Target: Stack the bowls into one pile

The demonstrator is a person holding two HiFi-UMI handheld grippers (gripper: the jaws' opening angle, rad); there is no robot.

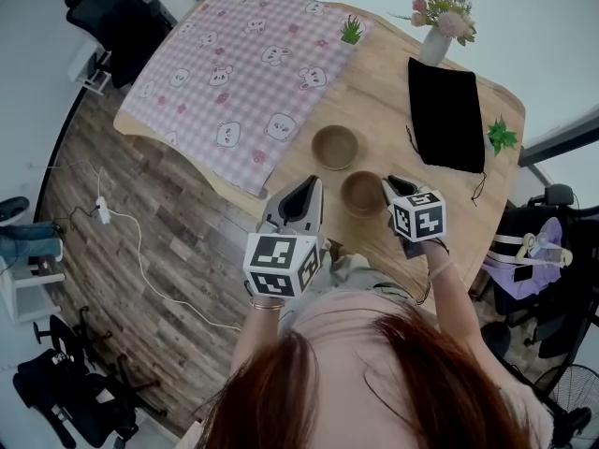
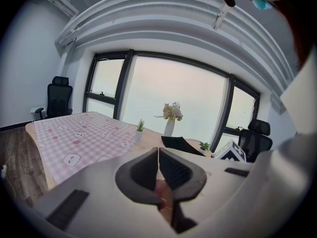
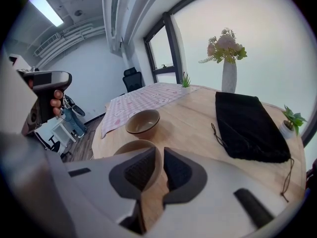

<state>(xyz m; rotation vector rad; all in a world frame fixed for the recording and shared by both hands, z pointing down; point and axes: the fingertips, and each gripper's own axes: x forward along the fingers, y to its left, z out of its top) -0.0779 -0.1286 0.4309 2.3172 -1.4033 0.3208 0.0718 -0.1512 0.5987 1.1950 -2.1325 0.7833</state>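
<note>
Two brown bowls stand on the wooden table [image 1: 379, 96]. The far bowl [image 1: 334, 147] [image 3: 142, 122] sits upright and apart from both grippers. The near bowl [image 1: 361, 195] [image 3: 130, 147] lies just in front of me. My right gripper [image 1: 387, 187] [image 3: 159, 152] is at this bowl's right rim, and its jaws are shut on the rim, with the bowl wall showing in the narrow gap. My left gripper [image 1: 316, 185] [image 2: 158, 151] hovers to the left of the near bowl. It is shut on nothing and points level towards the window.
A pink checked cloth [image 1: 239, 73] covers the table's left half. A black pouch [image 1: 445, 112] lies to the right of the bowls. A vase of flowers [image 1: 437, 26] and two small plants [image 1: 352, 31] [image 1: 502, 137] stand along the far edge. Office chairs surround the table.
</note>
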